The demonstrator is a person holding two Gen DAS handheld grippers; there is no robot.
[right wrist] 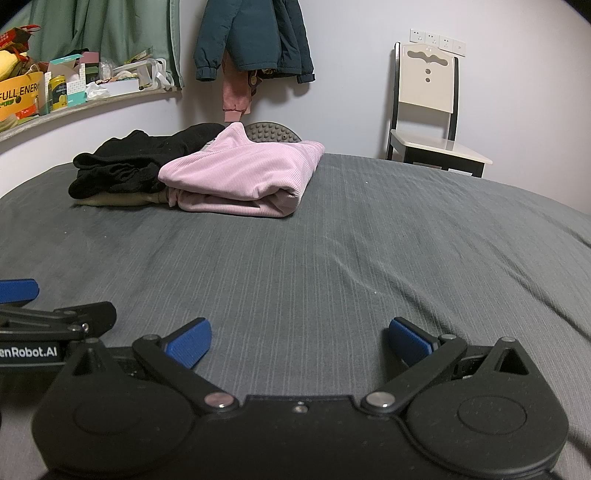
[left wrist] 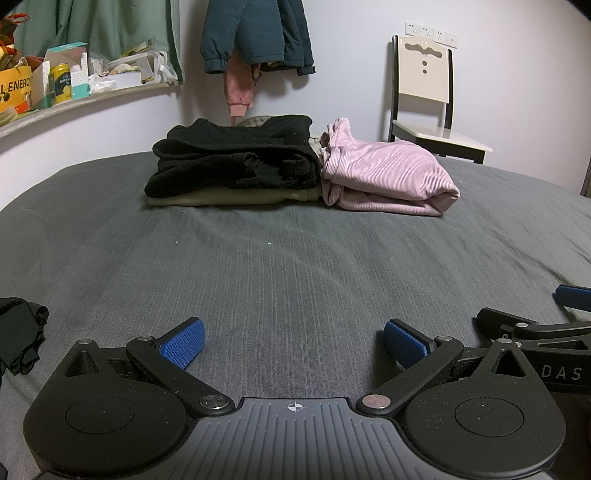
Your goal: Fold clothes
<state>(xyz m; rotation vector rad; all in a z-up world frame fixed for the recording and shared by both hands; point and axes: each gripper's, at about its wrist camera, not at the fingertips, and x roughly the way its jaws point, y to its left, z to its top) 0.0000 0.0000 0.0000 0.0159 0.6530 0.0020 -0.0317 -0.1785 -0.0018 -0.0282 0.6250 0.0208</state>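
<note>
- Low over the dark grey striped bed sheet [left wrist: 295, 266], the left claw [left wrist: 293, 343] has its two blue pads spread wide apart, and nothing is between them.
- Its blue fingertips [left wrist: 184, 341] sit just above the sheet.
- Just beside it, the right claw [right wrist: 300, 341] is spread wide apart too, and it holds nothing.
- Each claw shows at the edge of the other one's view, so the two are side by side, close together.
- Near the left claw, at the left edge of the left wrist view, a crumpled black piece of cloth [left wrist: 20, 332] lies on the bed.
- Farther off, well apart from both claws, the folded clothes sit on the far part of the bed.
- A folded pink ribbed top [left wrist: 384, 177] lies flat on the sheet.
- A folded black fuzzy garment [left wrist: 236, 158] lies just to the left of the pink top, touching it.
- The black one rests on a folded olive green garment [left wrist: 236, 197], which shows only as a thin edge under it.
- Behind the pile, a dark round thing with bumps [right wrist: 271, 133] peeks over the bed edge.
- On the wall behind, a dark teal puffy jacket [left wrist: 255, 33] hangs over a pink garment [left wrist: 240, 88].
- To the right stands a cream and black wooden chair [left wrist: 424, 96], under a row of white wall sockets [left wrist: 430, 35].
- To the left, a shelf [left wrist: 88, 101] holds boxes, a yellow can [left wrist: 62, 83] and bags, with a green curtain [left wrist: 103, 26] behind it.
</note>
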